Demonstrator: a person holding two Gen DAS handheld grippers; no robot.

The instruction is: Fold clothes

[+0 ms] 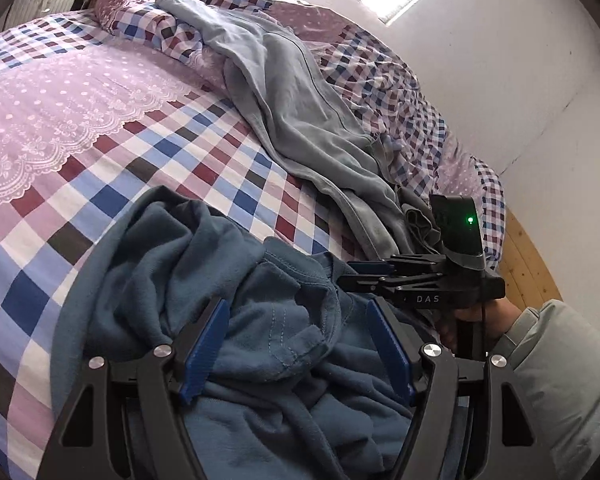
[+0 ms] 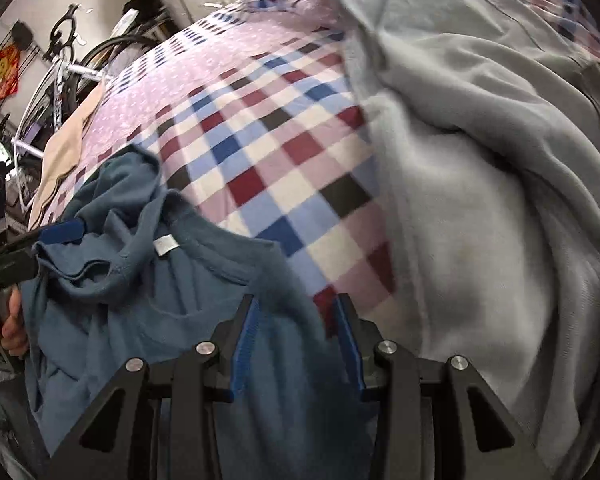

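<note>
A crumpled blue sweatshirt (image 1: 204, 280) lies at the near edge of a bed (image 1: 180, 168) covered in a checked and lace-print spread, with a pale grey garment (image 1: 300, 120) stretched along the far side toward a white wall (image 1: 500, 80). In the right wrist view a bicycle (image 2: 72, 76) leans beyond the bed, near a red hanging (image 2: 2, 76) on the wall. The left tool (image 1: 300, 356) has its 2 blue-padded fingers spread wide over the sweatshirt's bunched collar area — cloth sits between them, but no grip can be made out. The right tool (image 2: 296, 344), about half open, hangs over the sweatshirt's shoulder edge where it meets the spread; its pads appear to flank the fabric without pressing it. In the left wrist view the right tool (image 1: 364, 276) reaches in sideways, held by a hand (image 1: 468, 320) in a pale sleeve (image 1: 560, 360). The right view is motion-blurred, the grey garment (image 2: 480, 200) fills its right half, and the sweatshirt's lower part is cut off behind both tools.
</note>
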